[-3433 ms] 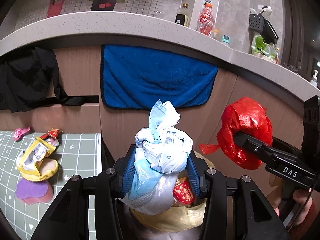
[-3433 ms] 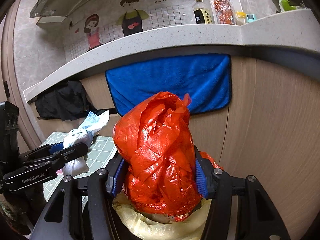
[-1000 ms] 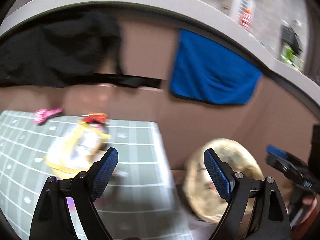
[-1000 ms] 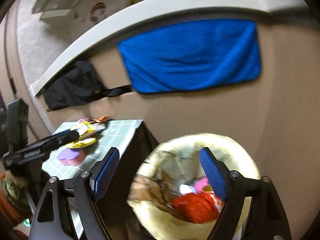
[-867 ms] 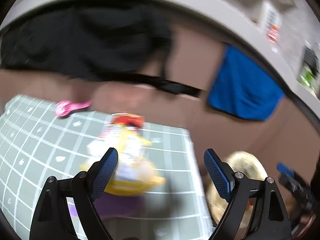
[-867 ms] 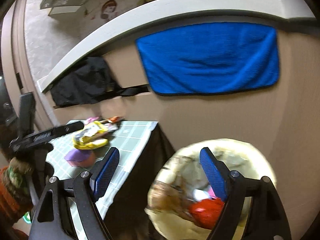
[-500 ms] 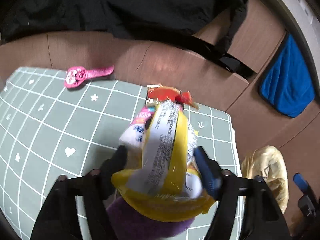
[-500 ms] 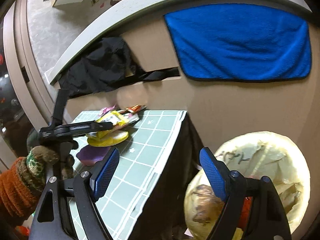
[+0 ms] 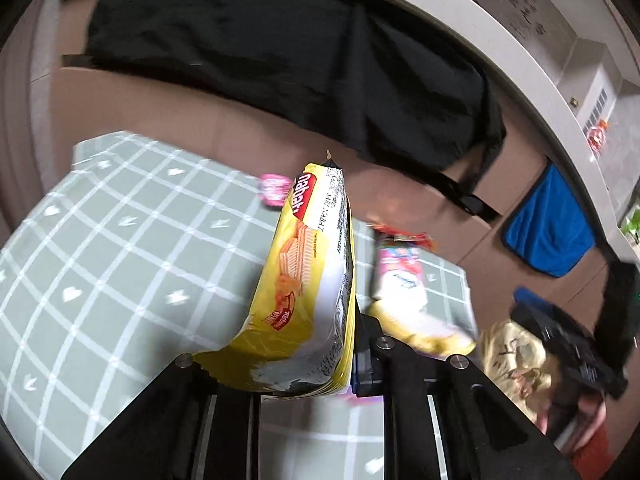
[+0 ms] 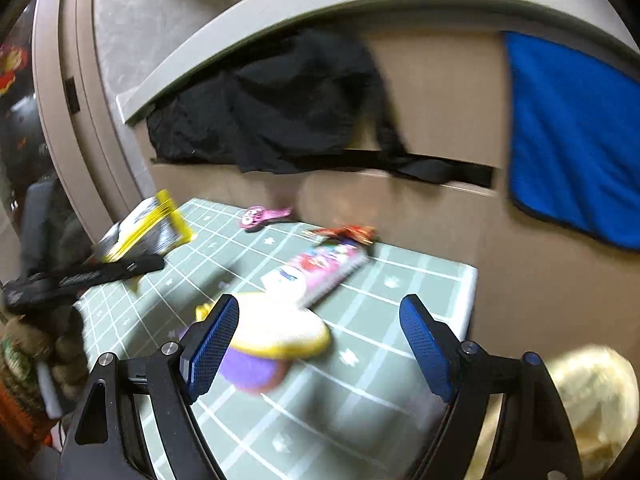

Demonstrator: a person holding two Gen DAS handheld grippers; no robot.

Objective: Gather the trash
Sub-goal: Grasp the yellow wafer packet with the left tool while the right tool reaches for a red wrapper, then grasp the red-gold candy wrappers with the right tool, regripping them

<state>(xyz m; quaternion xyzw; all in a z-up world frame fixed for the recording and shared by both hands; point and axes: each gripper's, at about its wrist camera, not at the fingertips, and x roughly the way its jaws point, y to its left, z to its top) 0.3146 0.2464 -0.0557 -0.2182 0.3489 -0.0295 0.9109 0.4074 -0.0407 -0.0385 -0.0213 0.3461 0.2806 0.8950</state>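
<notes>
My left gripper [image 9: 304,364] is shut on a yellow wafer wrapper [image 9: 308,280] and holds it up above the green checked table [image 9: 100,248]; the same wrapper [image 10: 148,228] shows at the left of the right wrist view. My right gripper [image 10: 320,344] is open and empty, low over a pile of wrappers on the table: a white and yellow packet [image 10: 276,328], a purple piece [image 10: 252,372], a pink and white wrapper [image 10: 320,268] and a red wrapper [image 10: 352,234]. The bin with the yellow liner [image 10: 592,396] stands right of the table.
A pink toy-like piece [image 10: 264,214] lies at the table's far edge. A black cloth [image 10: 280,108] and a blue towel [image 10: 572,140] hang on the wooden counter front behind. The table's right edge [image 10: 472,292] drops off beside the bin.
My left gripper has shut on the yellow wafer wrapper and lifted it off the pile. My right gripper has swung left from the bin to over the table.
</notes>
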